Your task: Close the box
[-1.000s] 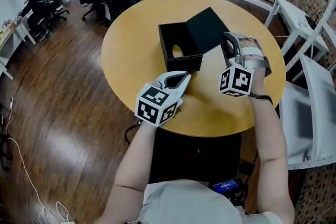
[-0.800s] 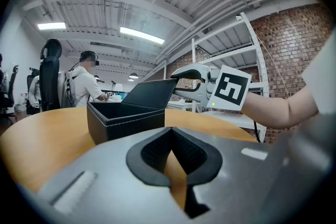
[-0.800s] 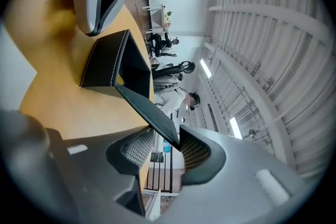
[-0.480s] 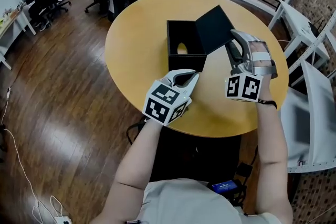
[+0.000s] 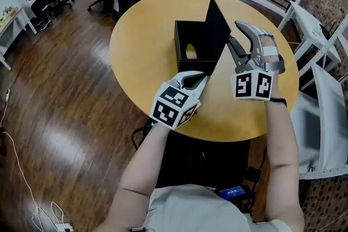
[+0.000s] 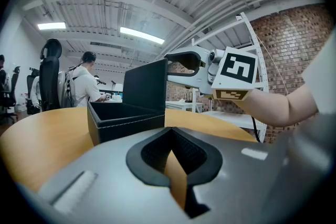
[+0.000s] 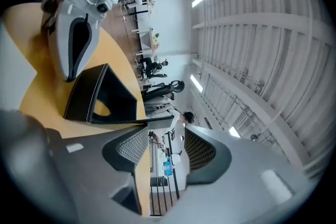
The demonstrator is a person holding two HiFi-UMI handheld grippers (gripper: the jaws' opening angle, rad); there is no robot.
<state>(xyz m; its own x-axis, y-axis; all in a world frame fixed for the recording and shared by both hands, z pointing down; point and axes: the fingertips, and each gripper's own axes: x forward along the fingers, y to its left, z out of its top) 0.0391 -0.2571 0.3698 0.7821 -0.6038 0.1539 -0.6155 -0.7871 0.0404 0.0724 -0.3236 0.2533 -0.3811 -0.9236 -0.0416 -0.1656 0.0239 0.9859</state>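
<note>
The black square leather box (image 5: pixel 191 65) is sitting toward the round wooden tabletop's (image 5: pixel 141 46) far edge, its lid (image 5: pixel 216 24) standing upright. The right gripper (image 5: pixel 234 34) is opening its fingers, empty, beside the lid. The left gripper (image 5: pixel 201 79) is holding its fingers together, empty.

Left gripper (image 5: pixel 202 79): jaws together, empty, held low. Right gripper (image 5: pixel 235 34): jaws opening, nothing gripped between them.

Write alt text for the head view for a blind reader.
A black box sits open on a round table, its lid raised almost upright. The right gripper, jaws opening, nothing between them, is at the lid's outer face; the left gripper, shut, points at the box's front.
</note>
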